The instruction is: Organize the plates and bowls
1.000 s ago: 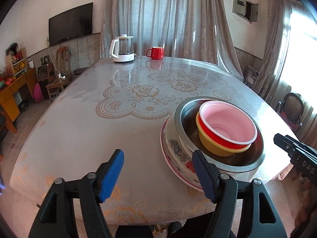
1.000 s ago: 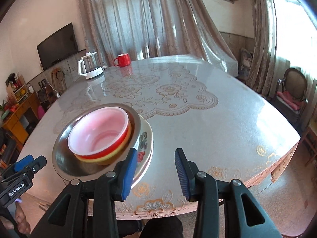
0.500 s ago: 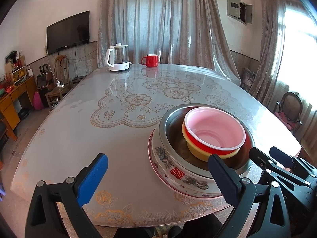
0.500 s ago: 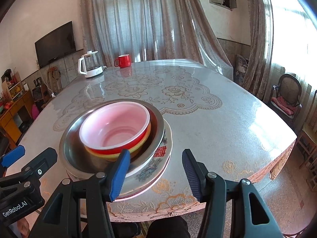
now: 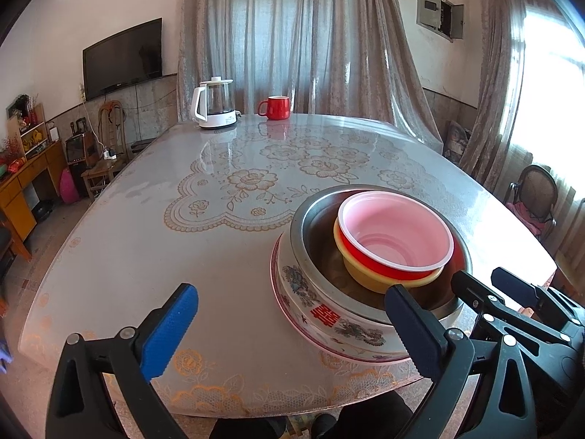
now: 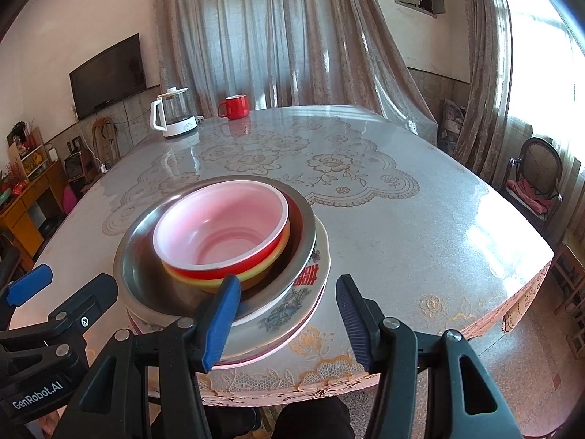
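Observation:
A stack of dishes stands near the table's front edge. A red bowl with a pink inside (image 5: 393,236) (image 6: 219,226) sits in a yellow bowl (image 5: 369,278) (image 6: 252,278). Both sit in a steel basin (image 5: 314,234) (image 6: 142,256), on a white flowered plate (image 5: 329,314) (image 6: 292,303). My left gripper (image 5: 292,325) is open and empty, in front of the stack's left side. My right gripper (image 6: 289,314) is open and empty, in front of the stack's right side. Each gripper shows in the other's view, the right one (image 5: 512,300) and the left one (image 6: 55,300).
The round table (image 5: 146,241) has a lace-pattern cover under glass. A white kettle (image 5: 215,108) and a red mug (image 5: 276,107) stand at its far edge. A chair (image 6: 537,179) stands by the window at right. A TV and wooden furniture are at left.
Both grippers have pulled back from the stack and risen a little. The left jaws have opened wider. The stack has not moved.

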`<act>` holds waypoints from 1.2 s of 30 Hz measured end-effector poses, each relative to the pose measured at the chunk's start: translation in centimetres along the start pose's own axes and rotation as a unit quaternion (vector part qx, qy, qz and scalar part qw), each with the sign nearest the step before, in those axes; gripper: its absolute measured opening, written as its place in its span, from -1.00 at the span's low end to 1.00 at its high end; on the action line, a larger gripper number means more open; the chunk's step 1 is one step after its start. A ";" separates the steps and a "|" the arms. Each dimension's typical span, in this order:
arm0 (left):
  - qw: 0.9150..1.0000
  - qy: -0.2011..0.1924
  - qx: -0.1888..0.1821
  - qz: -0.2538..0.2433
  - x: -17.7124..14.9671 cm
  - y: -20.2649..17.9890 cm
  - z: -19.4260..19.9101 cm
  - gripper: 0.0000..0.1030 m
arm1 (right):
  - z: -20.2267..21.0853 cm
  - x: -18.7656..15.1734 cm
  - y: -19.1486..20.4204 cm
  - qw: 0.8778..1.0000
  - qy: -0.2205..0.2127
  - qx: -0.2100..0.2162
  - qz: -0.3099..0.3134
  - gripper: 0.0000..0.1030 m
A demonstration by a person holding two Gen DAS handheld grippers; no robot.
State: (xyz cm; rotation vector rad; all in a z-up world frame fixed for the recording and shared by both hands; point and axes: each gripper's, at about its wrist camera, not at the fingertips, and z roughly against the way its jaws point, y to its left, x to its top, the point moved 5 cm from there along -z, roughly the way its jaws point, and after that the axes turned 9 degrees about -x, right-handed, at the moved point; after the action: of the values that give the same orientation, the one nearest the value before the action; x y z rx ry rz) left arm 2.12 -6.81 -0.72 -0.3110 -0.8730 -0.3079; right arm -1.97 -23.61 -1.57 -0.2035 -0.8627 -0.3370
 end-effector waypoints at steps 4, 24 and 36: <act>1.000 0.001 0.000 0.000 0.0 0.0 0.0 0.99 | 0.1 0.0 -0.1 1.000 0.000 0.002 0.001 0.07; 1.000 0.007 0.001 0.002 -0.3 0.2 -0.3 0.99 | 0.1 -0.1 0.0 1.000 0.001 0.003 0.000 0.07; 1.000 0.003 0.005 0.007 -0.3 0.5 -0.2 0.99 | 0.1 -0.1 0.0 1.000 0.000 0.003 -0.001 0.07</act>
State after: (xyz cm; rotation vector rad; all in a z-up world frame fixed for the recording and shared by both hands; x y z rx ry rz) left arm 2.25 -6.38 -1.11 -0.3066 -0.8670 -0.2921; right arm -2.08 -23.57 -1.54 -0.1968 -0.8634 -0.3354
